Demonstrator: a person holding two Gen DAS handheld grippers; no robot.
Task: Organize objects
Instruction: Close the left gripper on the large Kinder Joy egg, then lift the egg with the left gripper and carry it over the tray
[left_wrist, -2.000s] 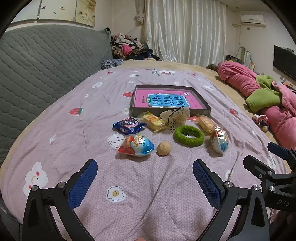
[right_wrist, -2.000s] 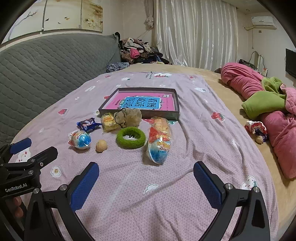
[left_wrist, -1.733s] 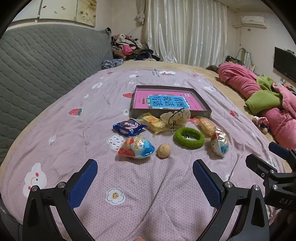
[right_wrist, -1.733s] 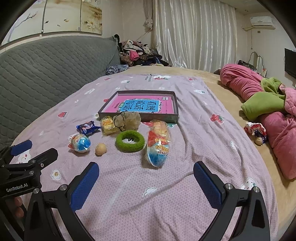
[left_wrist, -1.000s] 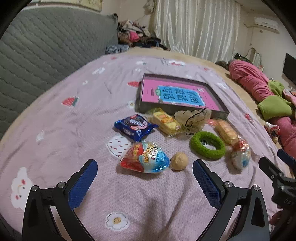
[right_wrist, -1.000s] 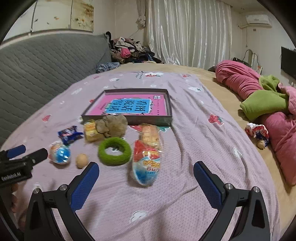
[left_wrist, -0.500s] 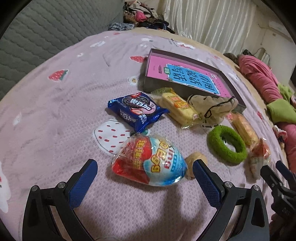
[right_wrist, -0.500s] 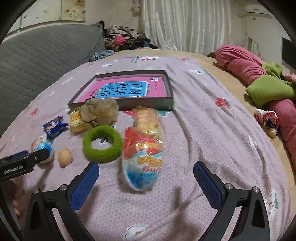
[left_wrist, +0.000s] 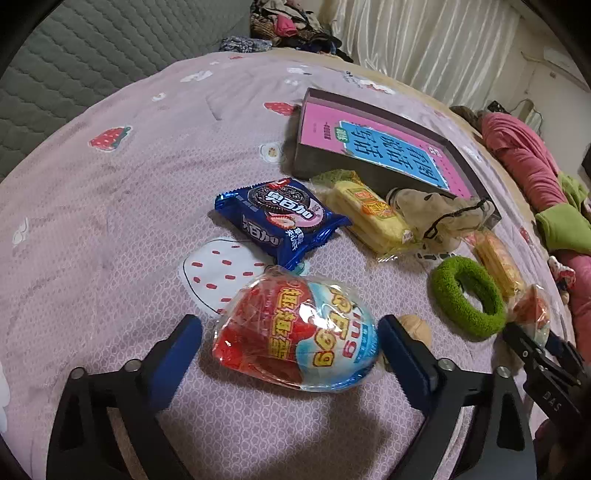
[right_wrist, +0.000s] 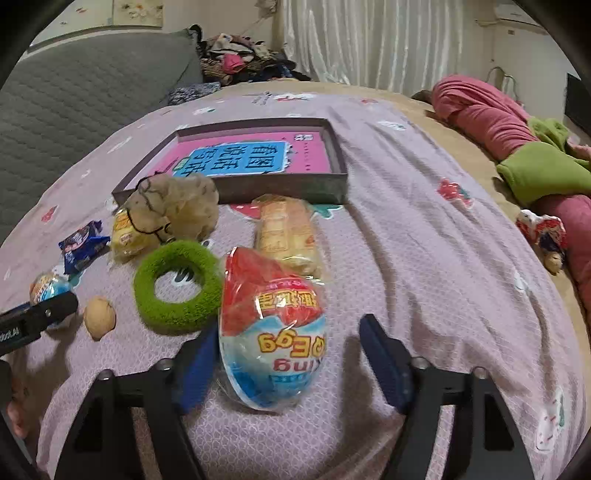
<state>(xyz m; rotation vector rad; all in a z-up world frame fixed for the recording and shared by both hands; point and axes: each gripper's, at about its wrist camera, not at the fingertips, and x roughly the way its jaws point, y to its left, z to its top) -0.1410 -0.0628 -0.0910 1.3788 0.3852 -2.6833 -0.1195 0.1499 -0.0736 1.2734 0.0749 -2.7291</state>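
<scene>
Both grippers are sitting low over the bedspread with jaws spread wide, each straddling its own wrapped toy egg. The left gripper is framing the left toy egg, red half toward its left pad, pale blue half toward the right one, and neither pad looks like it's touching the wrapper yet (crinkly plastic makes that hard to call). The right gripper is doing the same with the right toy egg, which is lying lengthwise, red end pointing away; its left pad is just about against the wrapper, the right pad well clear.

Using the green ring as the landmark: a walnut is lying just left of it, the right toy egg is touching its right edge, and the left toy egg is further left past the walnut. Behind the ring a beige drawstring pouch is slumping over a yellow snack pack, with a blue cookie packet further left. An orange snack pack is lying behind and right of the ring. Beyond all that, the grey box with a pink book inside is resting on the bed.
</scene>
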